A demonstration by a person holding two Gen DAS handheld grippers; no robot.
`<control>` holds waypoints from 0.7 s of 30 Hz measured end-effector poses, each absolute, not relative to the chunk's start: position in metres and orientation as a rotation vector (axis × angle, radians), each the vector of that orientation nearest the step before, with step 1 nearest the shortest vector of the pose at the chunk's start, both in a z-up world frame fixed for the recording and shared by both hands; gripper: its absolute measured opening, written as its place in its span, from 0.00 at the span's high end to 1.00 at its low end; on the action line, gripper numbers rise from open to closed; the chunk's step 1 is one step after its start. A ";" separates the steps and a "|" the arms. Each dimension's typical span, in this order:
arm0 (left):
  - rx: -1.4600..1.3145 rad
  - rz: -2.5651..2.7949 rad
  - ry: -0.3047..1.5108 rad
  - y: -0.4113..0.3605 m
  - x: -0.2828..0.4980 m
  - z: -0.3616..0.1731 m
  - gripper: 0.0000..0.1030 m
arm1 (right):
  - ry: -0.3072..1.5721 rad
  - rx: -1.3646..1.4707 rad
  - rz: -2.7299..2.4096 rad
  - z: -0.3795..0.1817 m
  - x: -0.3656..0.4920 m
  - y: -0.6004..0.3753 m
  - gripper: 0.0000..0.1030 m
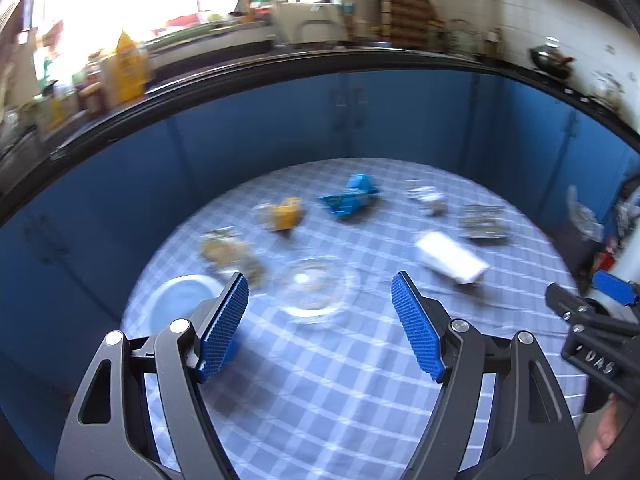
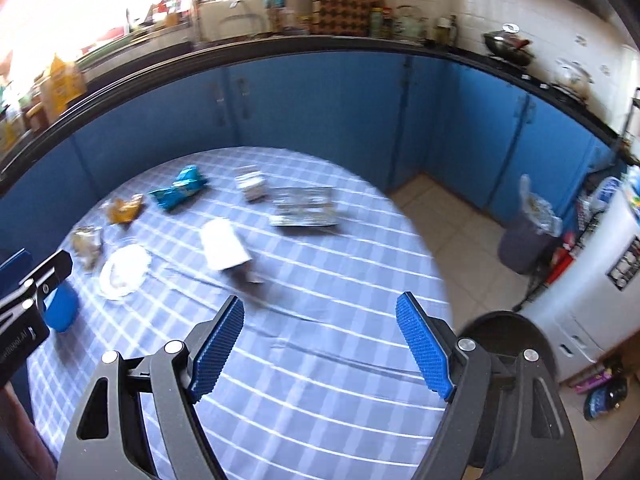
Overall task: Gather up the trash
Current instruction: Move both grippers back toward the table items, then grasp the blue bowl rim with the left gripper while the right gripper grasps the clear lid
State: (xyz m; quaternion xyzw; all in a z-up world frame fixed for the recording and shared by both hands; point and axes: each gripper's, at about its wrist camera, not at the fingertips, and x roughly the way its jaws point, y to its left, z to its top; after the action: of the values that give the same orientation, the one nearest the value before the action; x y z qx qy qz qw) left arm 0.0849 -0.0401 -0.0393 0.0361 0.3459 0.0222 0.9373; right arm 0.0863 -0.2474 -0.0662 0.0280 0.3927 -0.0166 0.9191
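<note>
Several wrappers (image 2: 182, 187) litter checked tablecloth (image 2: 320, 280).

1. Bare checked tablecloth (image 2: 320, 380) is lying under both spread-jawed grippers, giving open passage.
2. A clear glass dish (image 1: 316, 290) and blue bowl (image 1: 180, 300) are sitting just ahead of the left gripper (image 1: 320, 316).
3. A white packet (image 2: 224, 246) is lying ahead of the right gripper (image 2: 320, 344).
4. Wrappers are crowding the table's far side.
5. Blue cabinets (image 2: 320, 112) are walling off the space beyond.
</note>
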 end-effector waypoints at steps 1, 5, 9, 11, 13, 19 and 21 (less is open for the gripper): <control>0.071 0.072 0.707 -0.030 0.084 -0.041 0.28 | 0.810 0.052 -0.016 -0.067 0.089 -0.239 0.26; 0.043 0.141 0.732 0.006 0.082 -0.051 0.28 | 0.820 0.020 0.064 -0.071 0.101 -0.199 0.26; 0.022 0.174 0.771 0.034 0.086 -0.064 0.28 | 0.832 -0.006 0.125 -0.078 0.113 -0.164 0.26; 0.010 0.175 0.792 0.043 0.091 -0.071 0.28 | 0.842 -0.018 0.143 -0.082 0.120 -0.149 0.26; -0.003 0.171 0.807 0.052 0.095 -0.079 0.28 | 0.849 -0.031 0.149 -0.086 0.127 -0.138 0.26; -0.016 0.146 0.797 0.062 0.104 -0.089 0.24 | 0.866 -0.074 0.143 -0.097 0.151 -0.113 0.26; -0.013 0.133 0.789 0.062 0.105 -0.090 0.24 | 0.880 -0.080 0.141 -0.103 0.159 -0.108 0.26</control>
State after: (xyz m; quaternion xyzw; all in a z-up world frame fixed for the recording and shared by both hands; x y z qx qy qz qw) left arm 0.1054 0.0624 -0.0897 -0.0062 0.3840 0.0650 0.9210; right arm 0.1594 -0.1079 -0.1029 -0.0385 0.4255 0.0682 0.9016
